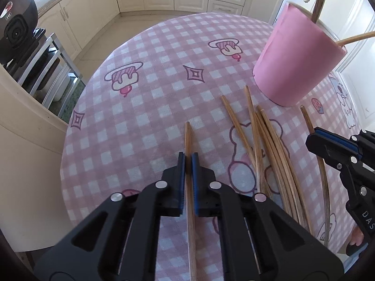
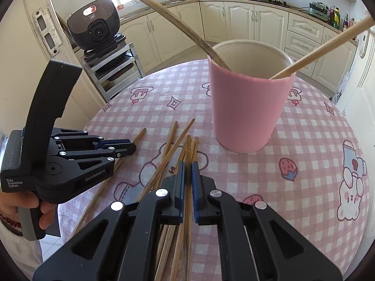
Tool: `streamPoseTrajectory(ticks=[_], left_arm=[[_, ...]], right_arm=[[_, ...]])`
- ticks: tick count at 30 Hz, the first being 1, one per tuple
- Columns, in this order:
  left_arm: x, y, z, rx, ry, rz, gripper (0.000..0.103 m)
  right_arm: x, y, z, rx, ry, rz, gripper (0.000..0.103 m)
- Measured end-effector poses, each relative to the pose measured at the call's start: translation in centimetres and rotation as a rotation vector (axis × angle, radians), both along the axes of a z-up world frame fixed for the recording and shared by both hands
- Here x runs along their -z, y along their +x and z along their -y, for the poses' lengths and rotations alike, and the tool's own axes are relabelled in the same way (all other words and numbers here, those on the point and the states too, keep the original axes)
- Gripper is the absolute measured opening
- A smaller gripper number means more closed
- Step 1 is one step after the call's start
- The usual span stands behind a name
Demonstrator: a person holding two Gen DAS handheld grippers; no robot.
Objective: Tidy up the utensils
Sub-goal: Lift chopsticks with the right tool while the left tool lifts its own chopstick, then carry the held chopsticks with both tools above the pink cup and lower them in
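With left hand-held gripper [image 1: 188,161] and right hand-held gripper [image 2: 188,169] each clamped on a chopstick [image 1: 187,138], lift level, then tip into the pink cup [image 2: 248,107].

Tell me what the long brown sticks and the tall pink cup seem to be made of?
The long brown sticks look like bamboo or wood: streaky lengthwise grain, dull unvarnished finish. The tall pink cup looks like matte plastic or silicone: even colour, no shine, cream inside. I can't tell which.
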State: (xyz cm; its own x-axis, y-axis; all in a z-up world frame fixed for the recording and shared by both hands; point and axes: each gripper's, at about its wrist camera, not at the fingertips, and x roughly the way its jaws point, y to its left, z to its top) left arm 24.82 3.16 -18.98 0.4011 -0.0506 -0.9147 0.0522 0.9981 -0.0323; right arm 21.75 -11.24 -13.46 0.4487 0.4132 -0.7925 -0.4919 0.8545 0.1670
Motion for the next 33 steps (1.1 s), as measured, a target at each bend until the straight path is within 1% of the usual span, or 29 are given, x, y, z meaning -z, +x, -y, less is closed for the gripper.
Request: streamPoseTrajectory(ticks=[4,6,8,12,14,19,24,33], left_arm=[[-1.0,-0.7,-0.5,-0.013,-0.035,0.03,0.006],[-2.4,-1.2,-0.6,-0.014,-0.057,0.063,0.006],[-4.1,-1.8,-0.3,-0.008,-0.078,0.115,0.006],[-8.9,-4.0,0.6,0.016,-0.11,0.245,0.006],[-10.9,-5.1,0.9,0.028,-0.12,0.296,0.006],[-14.7,-7.2,1.9,0.058,-0.136,0.4,0.006],[-17.2,-8.3,2.6,0.076,-0.145,0.463,0.006],[-20.8,-8.8,4.5,0.101,-0.175,0.559,0.005]], right_arm=[[-0.8,-0.7,0.3,0.001,0.017,0.029,0.005],[-1.7,-1.2,0.6,0.002,0.027,0.053,0.005],[-3.0,-1.8,0.9,0.003,0.045,0.088,0.005],[-5.6,-3.1,1.4,0.01,0.072,0.171,0.005],[-6.9,-3.9,1.7,0.012,0.085,0.207,0.004],[-9.8,-5.0,2.7,0.021,0.109,0.277,0.004],[-12.0,-5.7,3.6,0.047,0.133,0.346,0.004],[-14.7,-6.1,4.1,0.08,0.163,0.44,0.004]])
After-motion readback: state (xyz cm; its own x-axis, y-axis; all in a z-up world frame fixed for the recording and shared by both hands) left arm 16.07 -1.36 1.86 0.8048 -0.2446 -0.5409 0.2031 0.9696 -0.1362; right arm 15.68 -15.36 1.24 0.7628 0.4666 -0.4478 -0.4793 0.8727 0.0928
